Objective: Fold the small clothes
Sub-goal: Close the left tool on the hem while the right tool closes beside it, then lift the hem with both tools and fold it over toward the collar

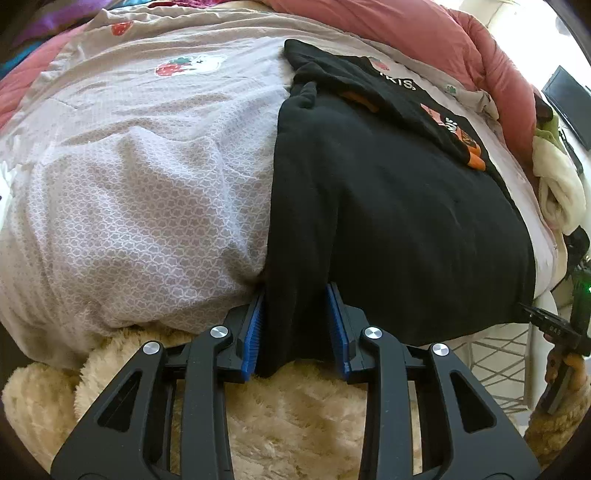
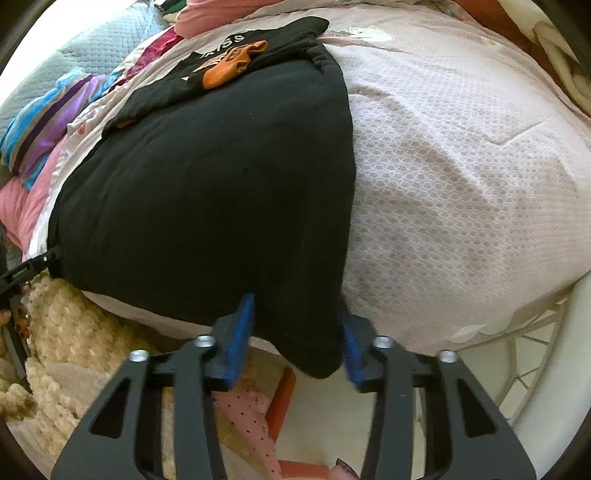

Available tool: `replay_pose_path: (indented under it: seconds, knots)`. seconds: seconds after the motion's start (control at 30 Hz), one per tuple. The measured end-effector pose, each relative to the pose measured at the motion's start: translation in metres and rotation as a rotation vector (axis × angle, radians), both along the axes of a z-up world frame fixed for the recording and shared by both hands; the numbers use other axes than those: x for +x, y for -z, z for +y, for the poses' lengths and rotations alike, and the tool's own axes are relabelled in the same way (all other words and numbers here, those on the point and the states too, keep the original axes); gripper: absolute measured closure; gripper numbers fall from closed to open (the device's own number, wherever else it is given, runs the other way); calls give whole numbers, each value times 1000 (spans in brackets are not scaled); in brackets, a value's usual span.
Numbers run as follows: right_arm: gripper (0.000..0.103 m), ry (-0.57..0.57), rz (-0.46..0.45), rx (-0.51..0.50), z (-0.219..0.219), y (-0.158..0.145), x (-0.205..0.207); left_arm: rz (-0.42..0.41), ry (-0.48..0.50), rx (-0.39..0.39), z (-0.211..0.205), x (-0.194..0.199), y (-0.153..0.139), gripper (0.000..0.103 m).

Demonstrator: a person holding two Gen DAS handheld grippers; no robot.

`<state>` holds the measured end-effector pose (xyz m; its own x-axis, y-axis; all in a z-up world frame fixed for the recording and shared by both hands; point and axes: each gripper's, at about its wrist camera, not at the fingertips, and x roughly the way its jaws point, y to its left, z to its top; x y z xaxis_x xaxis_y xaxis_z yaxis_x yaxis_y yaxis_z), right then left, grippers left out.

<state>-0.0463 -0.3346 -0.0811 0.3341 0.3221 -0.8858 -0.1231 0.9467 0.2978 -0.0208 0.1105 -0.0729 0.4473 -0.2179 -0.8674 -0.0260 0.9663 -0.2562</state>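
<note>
A black garment (image 1: 388,206) lies spread flat on the bed, its far part folded over and showing an orange-and-white print (image 1: 454,129). My left gripper (image 1: 297,328) is shut on the near left corner of its hem, with black cloth filling the gap between the blue pads (image 1: 255,332). The right wrist view shows the same black garment (image 2: 207,192). There my right gripper (image 2: 299,336) is shut on the near right corner, which hangs over the bed's edge. Each gripper's tip shows in the other's view, the right gripper (image 1: 546,321) and the left gripper (image 2: 37,266).
The bed carries a pale patterned cover (image 1: 147,206) with strawberry prints and a pink quilt (image 1: 424,33) at the back. A cream fluffy blanket (image 1: 295,417) lies below the near edge. Striped clothes (image 2: 48,122) are piled at far left, and a white wire frame (image 2: 524,354) stands at right.
</note>
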Motion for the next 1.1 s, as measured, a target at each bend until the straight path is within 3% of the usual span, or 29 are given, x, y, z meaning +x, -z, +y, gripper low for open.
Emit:
replay_pose_path:
  seconds: [0.03,0.13,0.23,0.3,0.63,1.1]
  knots:
    - [88,-13,-4,2,1,-1,0,0,1,1,0,0,0,79]
    - [94,-56,-35,-15,7,-11,-1,7,6,2,-1,0,-1,82]
    - [94,-56,-62,49,1,-26,0,7,9,-12,-2,0,-3,95]
    - [95,-47,-103,98,-4,-40,1,-6,13,-13,-3,-1,-7,97]
    - [95,17,-307,240,-23,-103,14,-145,8,-44,-4,-1,-57,98]
    - [95,117,-417,313,-40,-130,43,-255,-11,-54,-9,37,-102,98]
